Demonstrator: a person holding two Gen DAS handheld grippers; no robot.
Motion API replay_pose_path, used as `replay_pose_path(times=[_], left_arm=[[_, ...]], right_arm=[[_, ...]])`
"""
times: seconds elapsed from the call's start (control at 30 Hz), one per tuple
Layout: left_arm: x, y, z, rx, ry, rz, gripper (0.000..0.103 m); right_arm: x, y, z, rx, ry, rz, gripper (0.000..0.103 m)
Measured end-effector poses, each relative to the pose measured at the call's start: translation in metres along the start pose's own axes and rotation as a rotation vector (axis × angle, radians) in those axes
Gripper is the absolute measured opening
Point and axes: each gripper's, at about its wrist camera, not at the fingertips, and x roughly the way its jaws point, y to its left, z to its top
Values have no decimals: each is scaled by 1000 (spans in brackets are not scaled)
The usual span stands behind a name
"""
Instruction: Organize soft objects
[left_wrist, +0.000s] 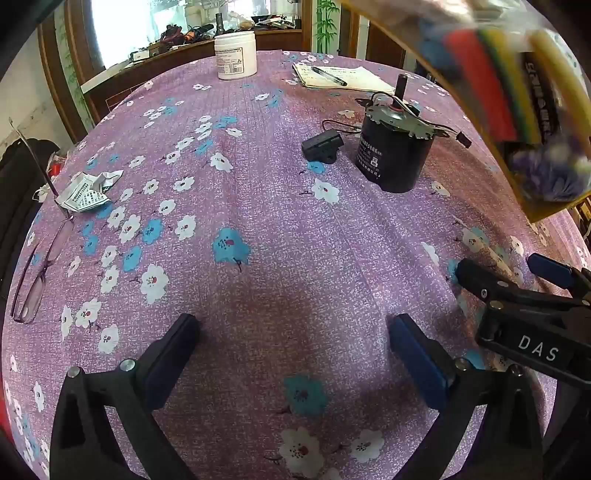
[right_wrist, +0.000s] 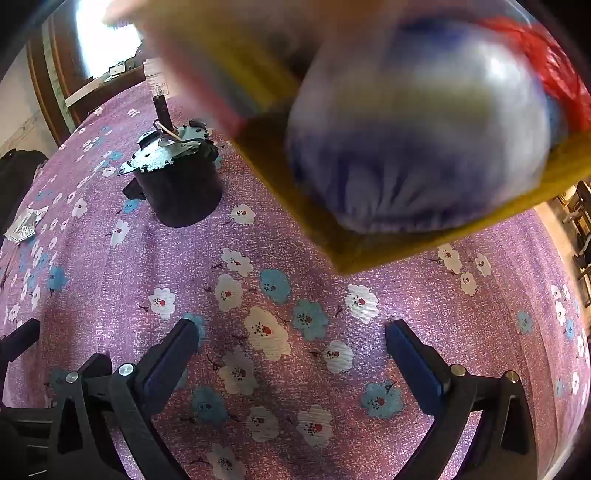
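Both hand-held grippers, left (left_wrist: 293, 354) and right (right_wrist: 291, 354), stand released over the desk (left_wrist: 280, 206), grasping nothing. A blurred yellow box (right_wrist: 369, 251) of soft objects (right_wrist: 417, 147) hangs ahead of and above the right one.

You are working in a home room used partly as a workbench. The table carries a purple floral tablecloth (left_wrist: 258, 206). At 12 o'clock, a wooden counter (left_wrist: 207, 44) under a bright window holds cluttered tools. At 1 o'clock sits a black motor (left_wrist: 395, 155) beside a notepad (left_wrist: 347, 77).
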Motion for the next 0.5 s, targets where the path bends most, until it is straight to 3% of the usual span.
replay_pose_path(times=[0.5], left_arm=[[0,0,0,0,1,0,103]], right_arm=[[2,-1,-2,-2,-1,-3,102]])
